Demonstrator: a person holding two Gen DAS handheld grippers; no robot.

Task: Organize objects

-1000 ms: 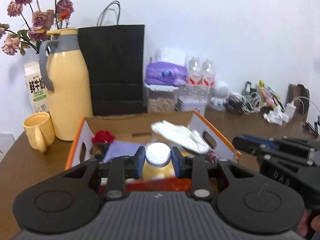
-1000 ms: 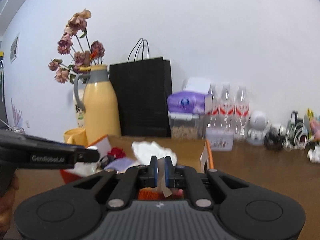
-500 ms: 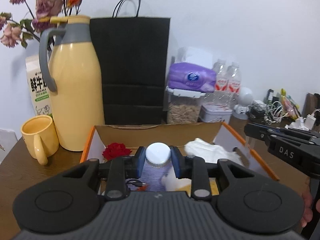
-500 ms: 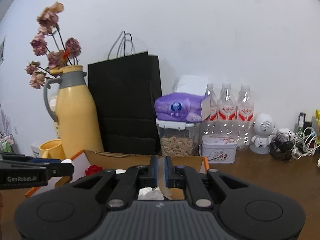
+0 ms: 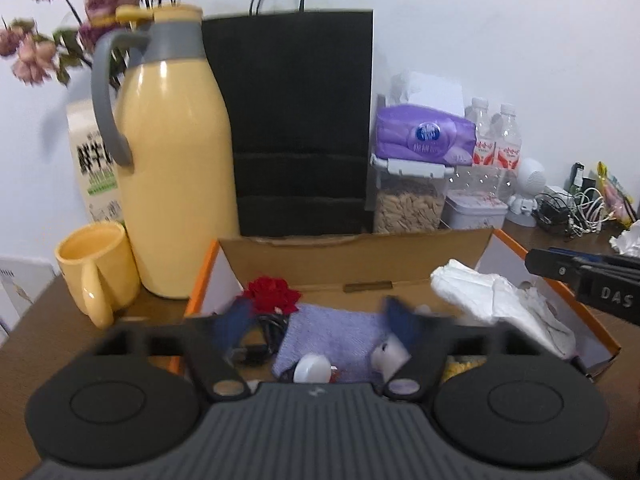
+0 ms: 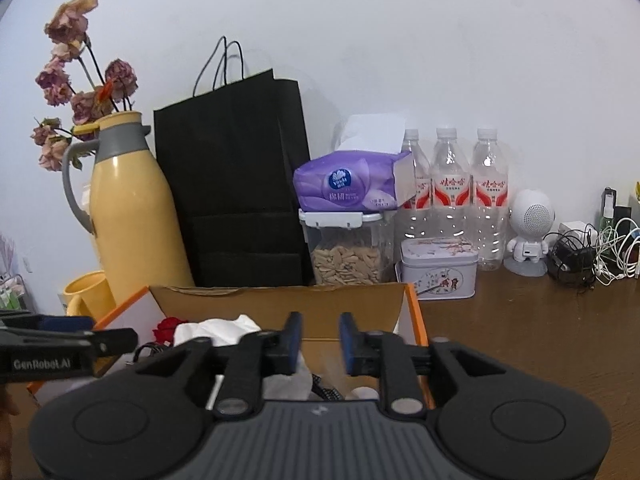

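Both grippers hang over the orange box (image 5: 600,330), the left gripper (image 5: 316,320) opening with its white-capped bottle (image 5: 314,368) dropped free below, cap toward the camera, the right gripper (image 6: 319,342) opening on nothing

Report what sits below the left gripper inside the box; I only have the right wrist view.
Observer: A white-capped bottle lies on a purple cloth below the left gripper. Its jaws are opening and press on nothing.
Operator: Look behind the flask.
Observer: A milk carton stands behind the yellow flask.
Operator: Scan past the cables on the right.
Observer: Crumpled white paper lies beyond the cables, at the far right.
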